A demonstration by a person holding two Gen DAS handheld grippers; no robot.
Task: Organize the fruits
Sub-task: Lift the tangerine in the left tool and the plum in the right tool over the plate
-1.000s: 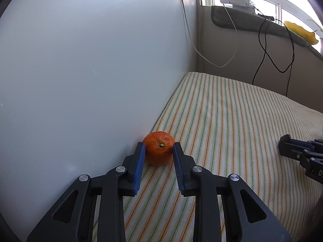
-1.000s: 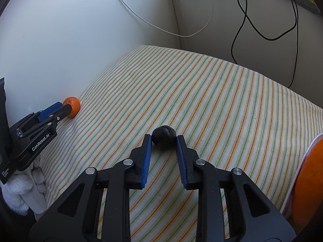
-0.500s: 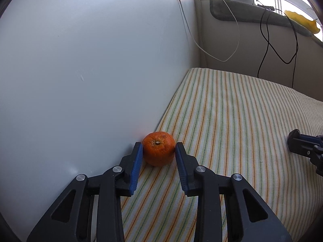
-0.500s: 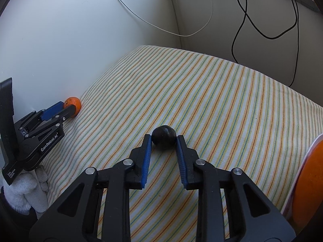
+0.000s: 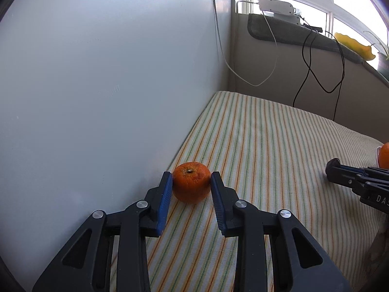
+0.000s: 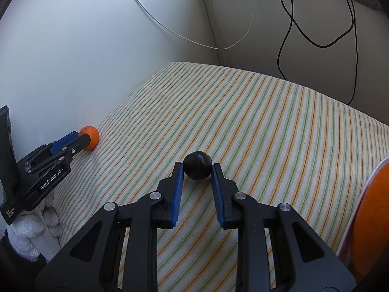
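My left gripper (image 5: 191, 182) is shut on a small orange (image 5: 191, 182), held at the fingertips just above the striped cloth (image 5: 267, 160) by the white wall. The left gripper (image 6: 83, 137) and the orange (image 6: 91, 135) also show at the left of the right wrist view. My right gripper (image 6: 197, 168) is shut on a small dark round fruit (image 6: 197, 165) over the middle of the cloth. The right gripper's tips (image 5: 334, 168) show at the right edge of the left wrist view.
A plate rim (image 6: 364, 194) with a large orange fruit (image 6: 372, 221) stands at the right edge. The white wall (image 5: 97, 85) runs along the left. Cables (image 6: 287, 29) hang down the back wall. A white towel (image 6: 31, 231) lies at the lower left.
The left gripper has tilted and lifted with the orange between its pads, and the view now shows more of the window and the far orange. The right gripper has not moved.
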